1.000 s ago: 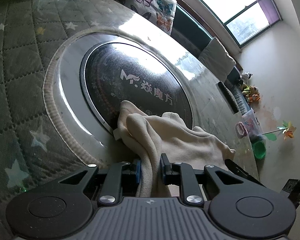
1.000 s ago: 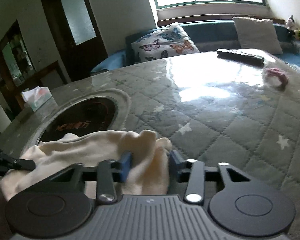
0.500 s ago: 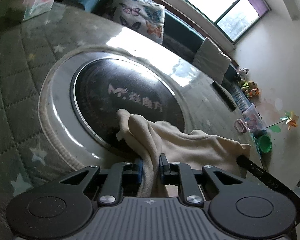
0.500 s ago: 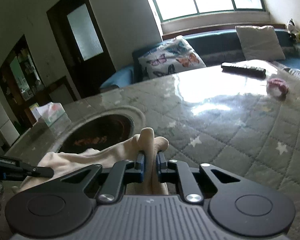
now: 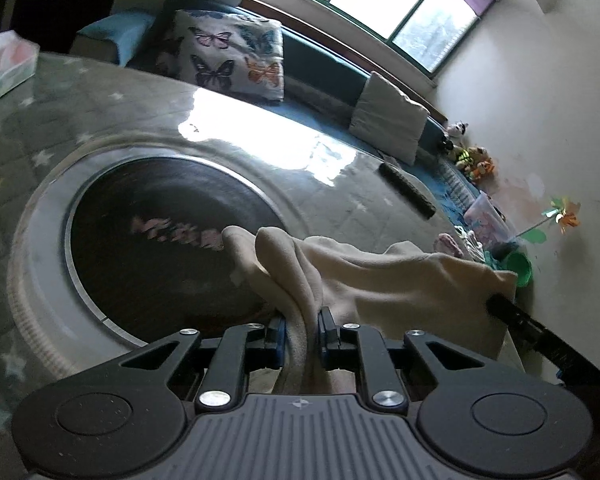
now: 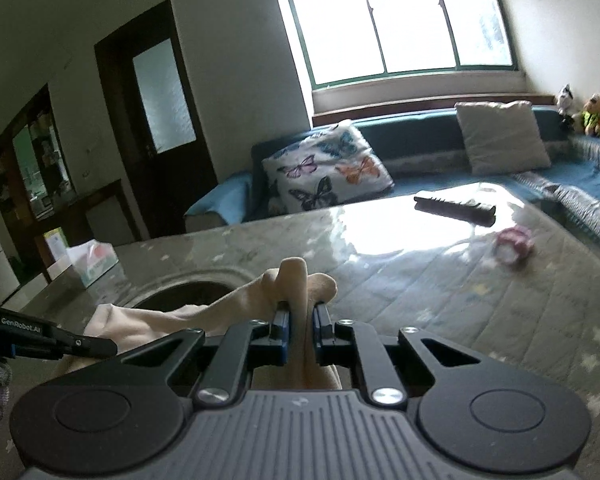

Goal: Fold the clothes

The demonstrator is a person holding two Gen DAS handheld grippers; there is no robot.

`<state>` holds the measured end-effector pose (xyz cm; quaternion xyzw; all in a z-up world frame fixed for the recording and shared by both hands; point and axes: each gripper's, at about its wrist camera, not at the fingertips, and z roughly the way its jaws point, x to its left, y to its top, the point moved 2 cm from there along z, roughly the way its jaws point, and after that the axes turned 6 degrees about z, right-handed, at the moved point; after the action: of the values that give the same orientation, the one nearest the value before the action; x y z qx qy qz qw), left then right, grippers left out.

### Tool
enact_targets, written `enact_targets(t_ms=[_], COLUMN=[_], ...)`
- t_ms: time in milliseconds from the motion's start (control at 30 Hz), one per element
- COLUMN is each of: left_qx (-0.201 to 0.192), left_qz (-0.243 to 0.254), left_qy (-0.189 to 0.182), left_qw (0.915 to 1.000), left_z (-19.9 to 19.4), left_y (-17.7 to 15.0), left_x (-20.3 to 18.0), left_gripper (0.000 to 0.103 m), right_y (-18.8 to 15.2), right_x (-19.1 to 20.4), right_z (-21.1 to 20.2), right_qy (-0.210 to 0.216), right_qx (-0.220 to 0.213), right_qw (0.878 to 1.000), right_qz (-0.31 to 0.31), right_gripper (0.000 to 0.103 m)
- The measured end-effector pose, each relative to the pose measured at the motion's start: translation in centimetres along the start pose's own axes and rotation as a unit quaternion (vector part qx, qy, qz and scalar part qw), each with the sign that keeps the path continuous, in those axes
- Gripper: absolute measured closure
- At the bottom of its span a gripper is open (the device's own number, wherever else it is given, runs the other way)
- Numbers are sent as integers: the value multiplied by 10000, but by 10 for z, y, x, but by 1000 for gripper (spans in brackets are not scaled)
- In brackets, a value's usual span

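A cream garment hangs stretched between my two grippers, lifted above the table. My left gripper is shut on one bunched edge of it. My right gripper is shut on the other bunched edge. The right gripper also shows in the left wrist view at the far end of the cloth. The left gripper also shows in the right wrist view at the left. The part of the garment below the grippers is hidden.
Under the cloth is a table with a star-quilted cover and a round black cooktop set in it. A remote, a pink object and a tissue box lie on it. A sofa with cushions stands behind.
Both grippers have risen with the garment and tilted up, so the table sits lower in view. The right gripper's jaws closed on the cloth about one second ago.
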<state>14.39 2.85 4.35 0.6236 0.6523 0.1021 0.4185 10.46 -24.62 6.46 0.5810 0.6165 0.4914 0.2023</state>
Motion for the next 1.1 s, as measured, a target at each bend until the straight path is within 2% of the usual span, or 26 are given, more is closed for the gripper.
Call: enact_targets(t_ms=[667, 1100], left_qx=[186, 552], left_qz=[506, 800], left_qy=[-88, -183], left_qw=[9985, 9951], left_z=[69, 122], left_y=[35, 32], left_x=[-68, -98], left_gripper=[86, 85], right_y=[39, 39], right_x=[-55, -103], right_z=[-3, 4], right_qy=[-618, -1153], right_qx=[-350, -284], right_qw=[9975, 9926], right_qz=[-5, 261], right_gripper=[93, 93])
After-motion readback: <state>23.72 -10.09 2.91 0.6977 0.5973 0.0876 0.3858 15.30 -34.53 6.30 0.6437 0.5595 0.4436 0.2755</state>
